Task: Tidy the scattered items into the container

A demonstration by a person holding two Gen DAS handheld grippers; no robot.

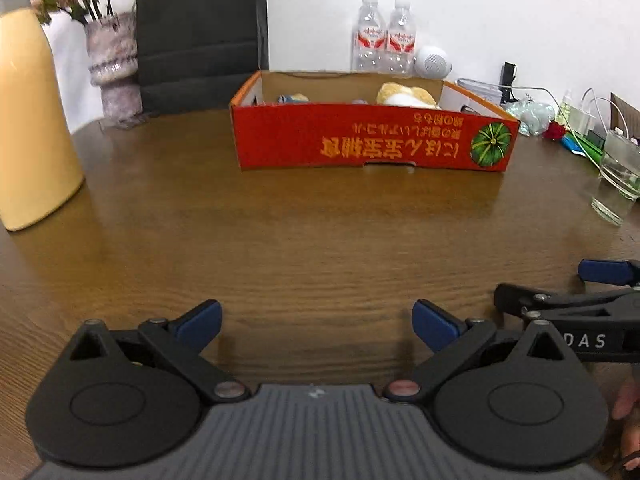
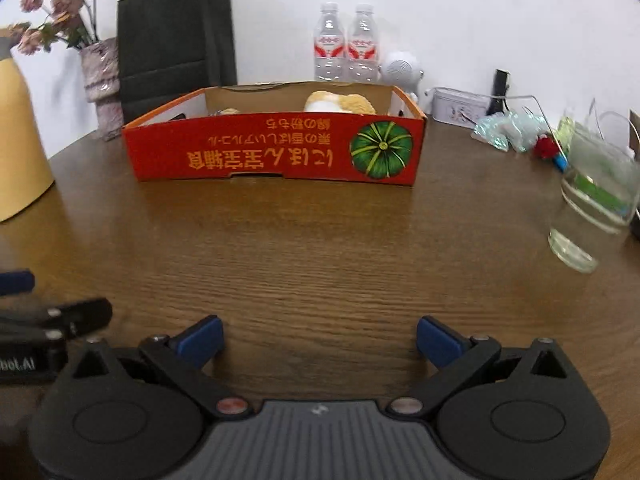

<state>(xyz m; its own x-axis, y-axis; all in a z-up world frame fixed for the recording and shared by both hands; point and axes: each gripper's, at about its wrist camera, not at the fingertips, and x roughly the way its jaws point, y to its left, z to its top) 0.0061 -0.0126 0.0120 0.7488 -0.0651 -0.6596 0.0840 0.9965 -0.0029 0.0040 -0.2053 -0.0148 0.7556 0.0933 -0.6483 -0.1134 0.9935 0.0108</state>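
Observation:
A red cardboard box (image 1: 372, 140) with a green pumpkin picture stands on the brown wooden table (image 1: 300, 232), also in the right wrist view (image 2: 276, 152). A yellow-and-white plush toy (image 1: 406, 94) lies inside it, seen too in the right wrist view (image 2: 340, 103), with smaller items (image 1: 294, 98) partly hidden by the wall. My left gripper (image 1: 317, 326) is open and empty, low over the table well in front of the box. My right gripper (image 2: 319, 342) is open and empty, beside the left one; it shows at the left view's right edge (image 1: 568, 300).
A yellow bottle (image 1: 28, 112) stands at left, a vase of flowers (image 1: 112, 60) and a black bag (image 1: 200, 32) behind. Two water bottles (image 1: 384, 40) and a white ball-shaped gadget (image 1: 433, 62) stand behind the box. A glass (image 2: 592, 196), cables and clutter (image 2: 516, 130) are at right.

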